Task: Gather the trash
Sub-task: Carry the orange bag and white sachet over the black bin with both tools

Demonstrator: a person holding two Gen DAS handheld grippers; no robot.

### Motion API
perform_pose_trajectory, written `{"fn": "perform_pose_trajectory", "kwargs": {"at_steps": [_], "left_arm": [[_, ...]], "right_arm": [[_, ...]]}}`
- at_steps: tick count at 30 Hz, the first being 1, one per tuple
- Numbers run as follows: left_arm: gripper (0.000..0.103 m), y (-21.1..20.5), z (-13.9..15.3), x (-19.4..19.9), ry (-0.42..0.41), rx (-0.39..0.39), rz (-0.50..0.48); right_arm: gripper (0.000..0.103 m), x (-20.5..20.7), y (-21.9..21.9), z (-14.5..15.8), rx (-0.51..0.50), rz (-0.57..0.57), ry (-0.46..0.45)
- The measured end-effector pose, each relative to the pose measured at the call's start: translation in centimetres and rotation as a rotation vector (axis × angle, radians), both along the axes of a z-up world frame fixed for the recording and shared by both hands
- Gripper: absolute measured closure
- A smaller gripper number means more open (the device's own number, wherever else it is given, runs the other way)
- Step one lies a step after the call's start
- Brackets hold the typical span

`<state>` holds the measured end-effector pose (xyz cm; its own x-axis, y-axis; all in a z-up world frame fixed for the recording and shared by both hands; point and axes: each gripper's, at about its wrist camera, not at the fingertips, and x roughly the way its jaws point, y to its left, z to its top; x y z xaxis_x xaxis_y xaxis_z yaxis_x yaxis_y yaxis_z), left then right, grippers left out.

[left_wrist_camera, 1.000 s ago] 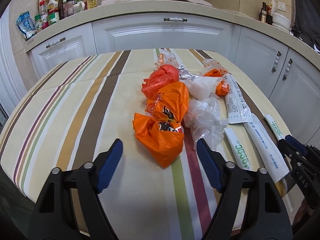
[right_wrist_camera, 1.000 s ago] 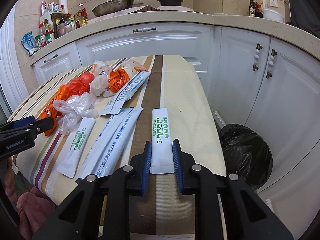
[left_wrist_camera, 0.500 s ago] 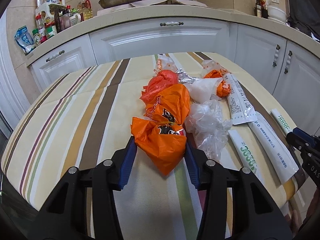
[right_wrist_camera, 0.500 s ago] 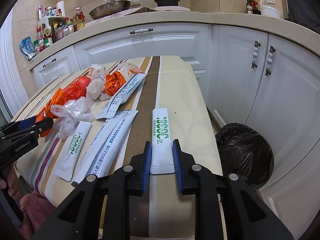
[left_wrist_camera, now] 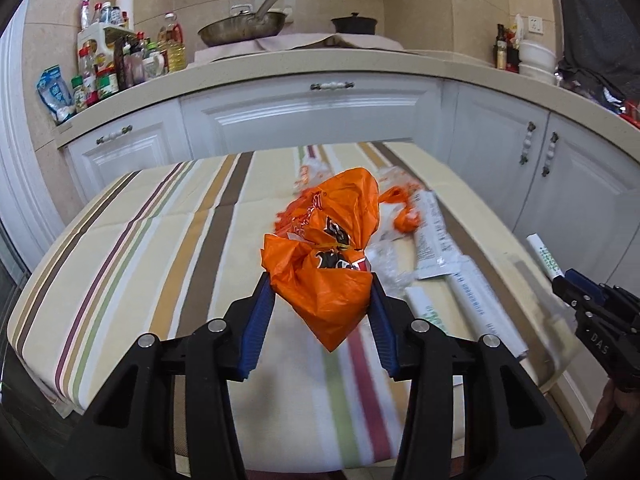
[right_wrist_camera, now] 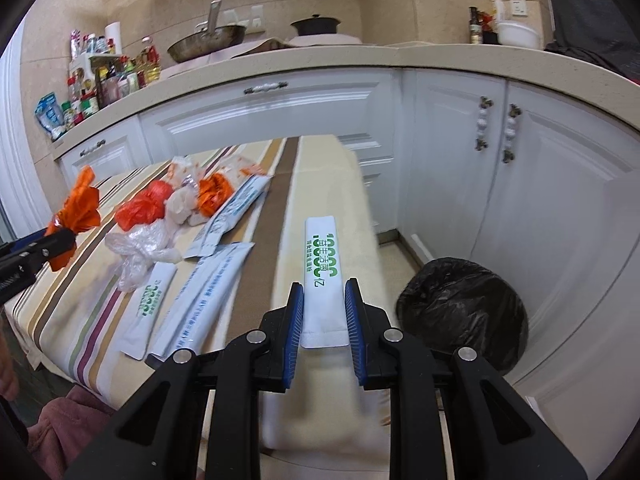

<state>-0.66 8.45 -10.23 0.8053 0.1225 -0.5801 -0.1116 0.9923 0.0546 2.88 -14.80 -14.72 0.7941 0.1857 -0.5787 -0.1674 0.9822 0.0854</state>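
Kitchen corner, white cabinets, beige tiled wall; in front, a counter under a striped cloth, strewn with trash.

Item 1: orange plastic bag, knotted, crumpled. Pinched at its lower bulge by the left tool, blue pads pressed into both sides; it looks clear of the cloth. Judged very light, soft and compressible, the film slippery; best taken at the bunched body or the knot, where folds give the pads purchase.

Item 2: white sachet with green print, flat, held at its near end in the right tool, jaws close together on its edges. It stands out past the counter's edge toward the black-lined bin on the floor. Judged light, thin, bendable; liable to slide out.

Remaining on the cloth: clear bag, more sachets, a red-orange bag.

Change: a second ago the left tool stood spread around the orange bag as it lay on the cloth; its jaws have since been closing onto it and the bag has come up. The right grip is unchanged.
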Motion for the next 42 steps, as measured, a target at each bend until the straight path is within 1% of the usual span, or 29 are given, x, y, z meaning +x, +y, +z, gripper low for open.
{"fn": "perform_pose_trajectory", "kwargs": {"at_steps": [3,9,13,21,23,27,30,42], "left_arm": [[0.058,-1.9,0.7,0.7,-0.003,-0.010,-0.055],[0.059,-6.7,0.5,3.3,0.026,-0.033,-0.174],[0.058,-11.4,0.3,5.5,0.013,-0.011,-0.253],[0.058,-19.4,-0.8,9.6,0.012,-0.017,-0.324],[0.058,-21.8,-1.3,10.8,0.022,-0.007,-0.343],[0.058,-24.8,-2.2,12.6,0.036,0.003,-0.356],[0.058,-26.9,-3.4,14.4,0.064,0.010,-0.356],[0.058,-31.2,-7.1,19.1,0.124,0.034,-0.331]], "right_arm": [[0.080,-0.3,-1.6,0.4,0.004,-0.042,-0.014],[0.080,-0.1,-5.5,0.6,0.007,-0.128,-0.029],[0.080,0.5,-8.4,0.6,0.005,-0.186,-0.036],[0.080,2.6,-12.7,0.0,-0.014,-0.268,-0.048],[0.080,3.1,-13.7,-0.3,-0.014,-0.284,-0.050],[0.080,4.3,-15.6,-0.5,-0.019,-0.316,-0.055],[0.080,5.2,-16.8,-0.7,-0.017,-0.340,-0.054],[0.080,8.3,-19.4,-2.7,-0.006,-0.371,-0.017]]}}
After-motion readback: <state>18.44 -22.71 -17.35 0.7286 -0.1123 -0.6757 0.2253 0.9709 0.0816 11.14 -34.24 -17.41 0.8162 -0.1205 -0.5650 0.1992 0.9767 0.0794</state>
